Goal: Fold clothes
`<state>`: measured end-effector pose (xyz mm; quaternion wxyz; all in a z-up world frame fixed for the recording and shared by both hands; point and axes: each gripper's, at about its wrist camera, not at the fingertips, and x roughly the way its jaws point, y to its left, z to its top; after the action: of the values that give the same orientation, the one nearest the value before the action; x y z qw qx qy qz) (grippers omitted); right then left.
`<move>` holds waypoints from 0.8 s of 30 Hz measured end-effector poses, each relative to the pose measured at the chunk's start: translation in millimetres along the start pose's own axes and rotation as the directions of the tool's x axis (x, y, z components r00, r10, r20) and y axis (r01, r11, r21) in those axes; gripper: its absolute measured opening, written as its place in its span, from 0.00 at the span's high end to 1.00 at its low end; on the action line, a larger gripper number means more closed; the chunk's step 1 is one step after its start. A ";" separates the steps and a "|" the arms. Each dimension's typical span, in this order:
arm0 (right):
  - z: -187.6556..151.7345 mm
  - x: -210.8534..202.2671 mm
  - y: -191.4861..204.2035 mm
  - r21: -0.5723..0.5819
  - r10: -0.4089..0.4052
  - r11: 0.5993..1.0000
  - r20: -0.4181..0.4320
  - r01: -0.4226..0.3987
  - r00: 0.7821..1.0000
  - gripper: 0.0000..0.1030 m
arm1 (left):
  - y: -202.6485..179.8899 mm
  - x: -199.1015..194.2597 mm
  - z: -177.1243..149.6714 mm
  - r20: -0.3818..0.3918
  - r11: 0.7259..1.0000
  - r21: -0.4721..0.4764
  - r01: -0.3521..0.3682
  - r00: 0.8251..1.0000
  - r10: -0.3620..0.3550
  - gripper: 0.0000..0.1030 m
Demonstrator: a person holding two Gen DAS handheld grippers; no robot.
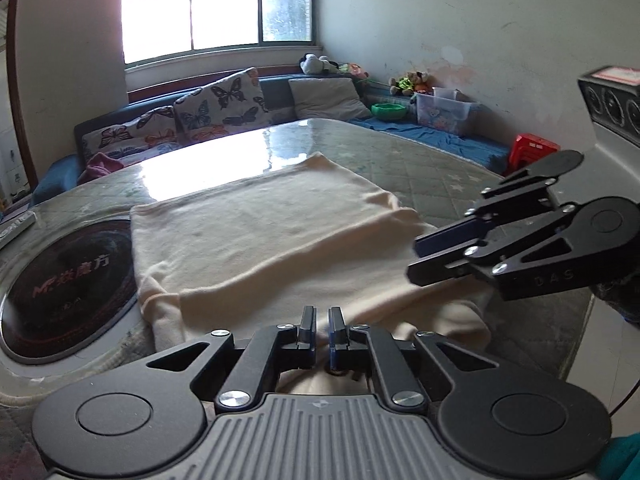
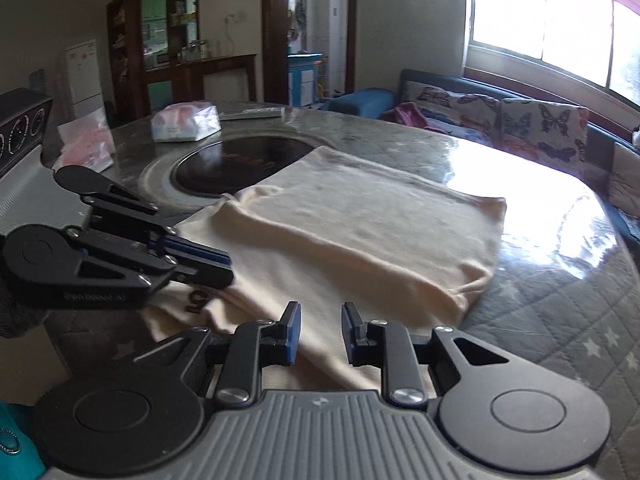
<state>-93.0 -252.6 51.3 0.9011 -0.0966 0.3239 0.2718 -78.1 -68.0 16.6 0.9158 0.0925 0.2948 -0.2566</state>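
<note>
Fingers of the left gripper (image 1: 322,322) sit nearly pressed together over the near hem of the cream garment (image 1: 256,236); the right gripper (image 2: 319,330) hangs spread above it. It lies partly folded on the quilted table (image 1: 432,164), long axis running away toward the window. Next, I'd judge, both pinch the near edge.

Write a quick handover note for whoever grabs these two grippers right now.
Left hand-held gripper: nearly shut, over the garment's near edge; whether it pinches cloth can't be told.
Right hand-held gripper: open, empty, low over the near edge.
Garment: cream, on the table, one fold lying across it, beside the black hob.
Left to do: further folds and squaring up.
</note>
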 end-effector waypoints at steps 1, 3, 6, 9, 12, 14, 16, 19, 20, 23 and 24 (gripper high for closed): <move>-0.8 2.0 2.4 -0.007 0.002 1.000 -0.008 -0.003 1.000 0.79 | -0.7 0.6 -2.0 -0.003 1.000 0.002 0.001 1.000 -0.001 0.93; -2.2 5.7 7.8 -0.033 0.001 0.999 -0.022 -0.002 1.000 0.79 | 0.4 -0.3 -3.9 -0.003 1.000 -0.003 0.006 1.000 -0.006 0.93; 1.6 1.4 9.2 -0.037 -0.002 0.999 -0.005 0.002 1.000 0.79 | 0.5 -0.2 -3.3 -0.004 1.000 0.001 0.008 1.000 -0.008 0.93; 3.2 4.0 7.8 -0.020 -0.001 1.000 -0.002 0.001 1.000 0.79 | 1.0 0.2 -3.3 -0.003 1.000 0.006 0.010 1.000 -0.010 0.93; 0.1 11.0 11.4 -0.042 0.000 0.999 -0.021 -0.001 1.000 0.79 | 4.3 -3.8 -2.3 -0.002 1.000 0.001 0.004 1.000 -0.004 0.88; 1.2 7.4 11.8 -0.047 0.002 0.999 -0.019 -0.003 1.000 0.79 | 8.7 -11.0 -2.0 0.003 1.000 0.019 0.023 1.000 -0.023 0.88; 3.4 -1.7 9.5 -0.050 0.003 0.999 -0.011 -0.004 1.000 0.79 | 14.0 -21.6 -2.8 0.012 0.999 0.033 0.013 1.000 -0.013 0.88; 3.1 -13.0 6.1 -0.063 -0.008 0.998 -0.016 0.007 1.000 0.79 | 19.8 -38.3 -7.0 0.019 0.998 0.060 -0.005 1.000 0.004 0.80; 1.6 -16.4 5.1 -0.069 -0.015 0.998 -0.021 0.013 1.000 0.79 | 21.1 -43.4 -9.1 0.018 0.997 0.071 -0.009 1.000 0.008 0.76; -3.3 -25.9 2.7 -0.088 -0.036 0.996 -0.038 0.033 0.999 0.78 | 19.8 -53.6 -17.6 -0.001 0.992 0.124 -0.007 1.000 0.007 0.74; -5.3 -28.7 2.2 -0.097 -0.043 0.995 -0.044 0.038 0.998 0.77 | 17.6 -56.0 -20.9 -0.006 0.989 0.147 -0.003 1.000 0.004 0.72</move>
<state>-115.5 -264.9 65.5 0.8929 -0.1527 0.3292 0.2664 -118.1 -23.1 32.9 0.9060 0.1610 0.2779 -0.2757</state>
